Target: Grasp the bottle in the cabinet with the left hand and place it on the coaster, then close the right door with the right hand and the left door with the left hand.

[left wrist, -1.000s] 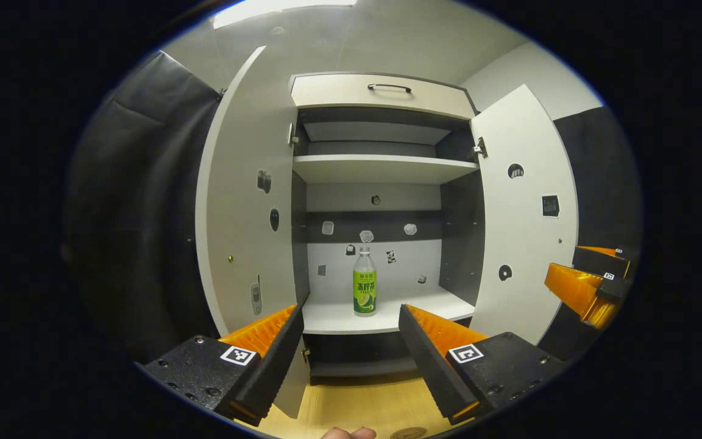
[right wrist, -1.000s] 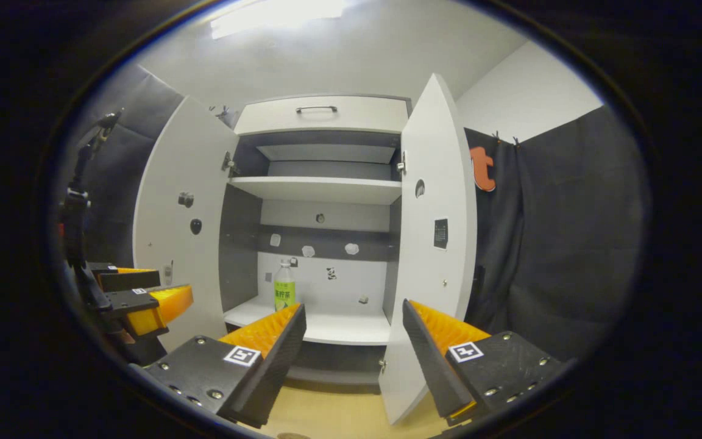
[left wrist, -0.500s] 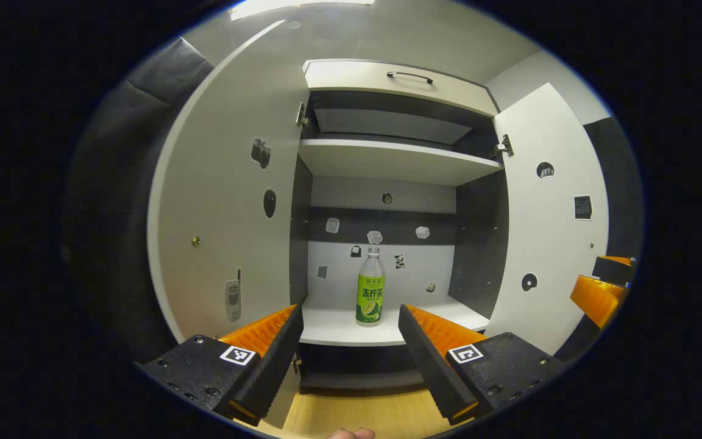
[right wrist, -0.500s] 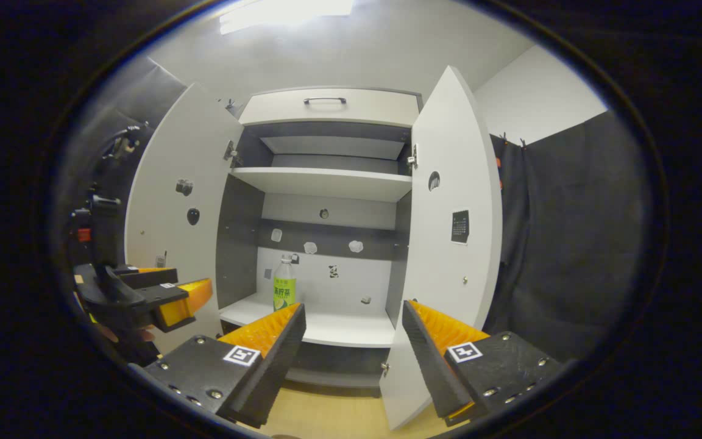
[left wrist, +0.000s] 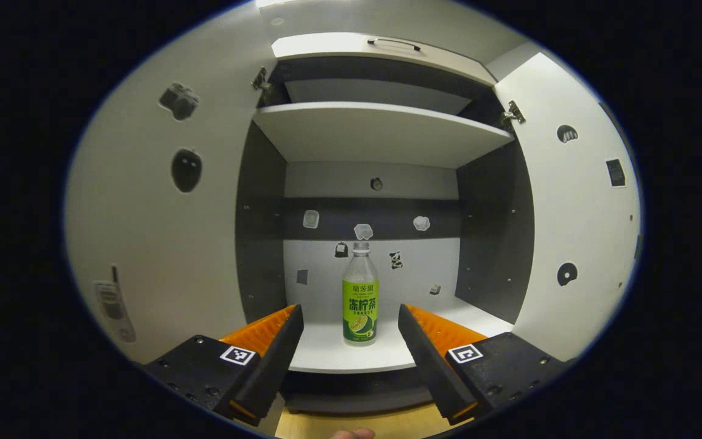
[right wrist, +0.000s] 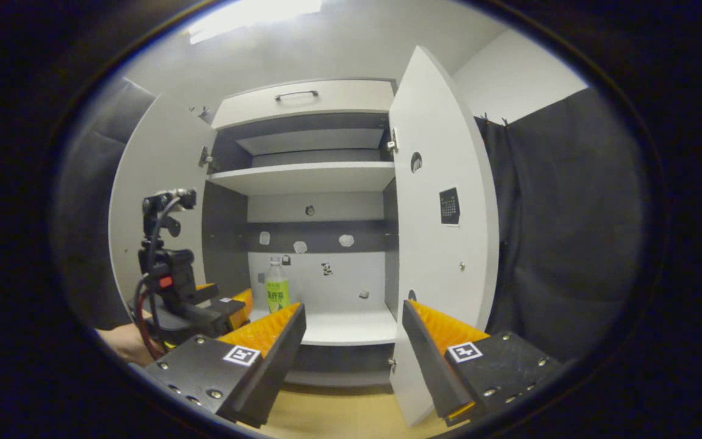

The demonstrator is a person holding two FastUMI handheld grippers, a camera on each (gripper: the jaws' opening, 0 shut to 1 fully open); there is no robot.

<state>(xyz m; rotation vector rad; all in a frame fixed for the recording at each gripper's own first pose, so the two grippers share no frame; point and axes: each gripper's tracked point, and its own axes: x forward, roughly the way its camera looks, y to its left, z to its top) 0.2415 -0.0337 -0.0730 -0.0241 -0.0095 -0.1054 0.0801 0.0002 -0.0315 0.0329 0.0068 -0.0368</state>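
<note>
Two orange-and-black fingers of the left gripper (left wrist: pixel 351 332) stand wide apart at the bottom of the left gripper view, holding nothing, and the bottle (left wrist: pixel 360 296) shows in the gap between them, farther off and untouched. The bottle is clear with a green label and stands upright on the lower shelf (left wrist: pixel 351 356) of the cabinet (left wrist: pixel 381 131), near the shelf's front edge and about midway across. Above it runs a second white shelf, and at the very top a drawer front with a dark handle (left wrist: pixel 393 42). The left door (left wrist: pixel 162 231) swings wide open and carries small stickers; the right door (left wrist: pixel 576 219) is open as well, also with stickers. A strip of wooden tabletop (left wrist: pixel 387 424) shows below the cabinet. In the right gripper view, the right gripper (right wrist: pixel 354 329) likewise has its fingers spread apart and empty, pointed at the open cabinet (right wrist: pixel 308 177) from farther back. The right door (right wrist: pixel 442 244) stands open just ahead of the right-hand finger, apart from it. The bottle (right wrist: pixel 276 285) sits upright on the lower shelf (right wrist: pixel 351 326), toward its left side. The left gripper (right wrist: pixel 229 308) reaches in from the left with its camera rig above it, close to the bottle but not touching it, and a hand (right wrist: pixel 122 341) holds it from behind.
</note>
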